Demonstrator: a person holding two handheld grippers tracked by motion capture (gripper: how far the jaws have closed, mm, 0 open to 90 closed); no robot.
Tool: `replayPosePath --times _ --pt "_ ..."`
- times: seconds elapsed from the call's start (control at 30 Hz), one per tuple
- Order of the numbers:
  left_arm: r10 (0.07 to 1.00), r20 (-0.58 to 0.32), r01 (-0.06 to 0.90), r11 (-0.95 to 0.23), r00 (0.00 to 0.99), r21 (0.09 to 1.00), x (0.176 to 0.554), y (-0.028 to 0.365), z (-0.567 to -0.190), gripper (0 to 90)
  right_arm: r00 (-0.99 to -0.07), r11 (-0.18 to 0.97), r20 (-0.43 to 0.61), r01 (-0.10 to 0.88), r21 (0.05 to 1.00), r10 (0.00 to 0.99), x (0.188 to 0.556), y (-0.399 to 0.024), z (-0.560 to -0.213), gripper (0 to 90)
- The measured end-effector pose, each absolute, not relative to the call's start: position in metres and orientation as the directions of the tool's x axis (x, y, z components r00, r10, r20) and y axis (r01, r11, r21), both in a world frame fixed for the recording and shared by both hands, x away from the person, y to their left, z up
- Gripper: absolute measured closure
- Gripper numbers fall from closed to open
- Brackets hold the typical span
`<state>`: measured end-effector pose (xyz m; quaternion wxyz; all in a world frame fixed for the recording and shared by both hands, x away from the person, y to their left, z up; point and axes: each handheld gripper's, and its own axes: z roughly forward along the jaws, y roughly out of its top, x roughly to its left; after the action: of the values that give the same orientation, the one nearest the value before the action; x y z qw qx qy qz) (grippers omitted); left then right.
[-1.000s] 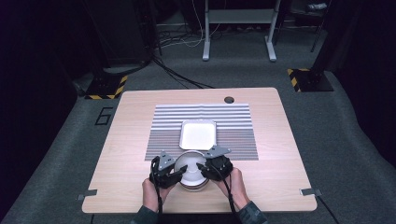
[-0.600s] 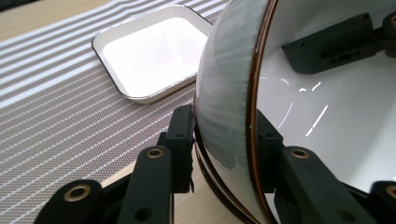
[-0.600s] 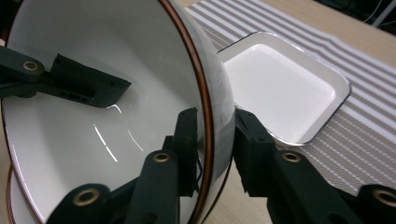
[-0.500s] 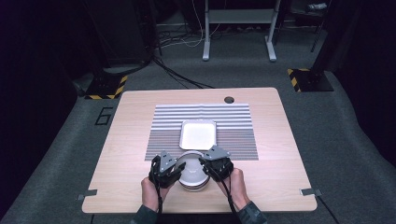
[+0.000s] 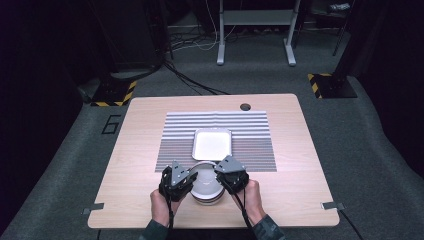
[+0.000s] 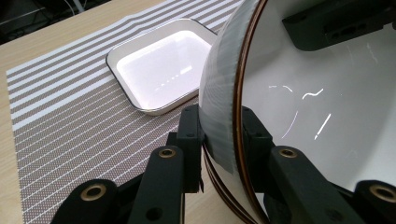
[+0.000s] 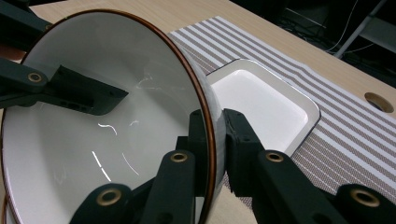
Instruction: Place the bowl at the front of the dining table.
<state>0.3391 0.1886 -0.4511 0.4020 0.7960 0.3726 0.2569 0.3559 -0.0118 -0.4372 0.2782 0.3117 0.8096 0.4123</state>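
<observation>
Your left gripper (image 5: pixel 186 181) and right gripper (image 5: pixel 225 176) flank a white bowl (image 5: pixel 205 189) near the table's (image 5: pixel 150 125) front edge. The bowl overlaps the near edge of the striped mat (image 5: pixel 250 130). Beyond it a tray (image 5: pixel 212 144) sits on the mat.

A: Where are the hands?
B: Both at the near edge, the left black two-jaw tool (image 5: pixel 176 181) clamped on the white brown-rimmed bowl (image 5: pixel 205 189).
A: The right black two-jaw tool (image 5: pixel 231 176)?
B: Clamped on the opposite rim.
</observation>
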Motion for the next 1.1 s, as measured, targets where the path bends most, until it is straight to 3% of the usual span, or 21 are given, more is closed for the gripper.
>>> replayPosePath --times 1.1 --pt "0.793 0.148 0.295 -0.383 0.591 0.876 0.346 0.186 -0.402 75.4 -0.634 0.443 -0.242 0.179 0.879 0.735 0.355 -0.019 -0.388 81.1"
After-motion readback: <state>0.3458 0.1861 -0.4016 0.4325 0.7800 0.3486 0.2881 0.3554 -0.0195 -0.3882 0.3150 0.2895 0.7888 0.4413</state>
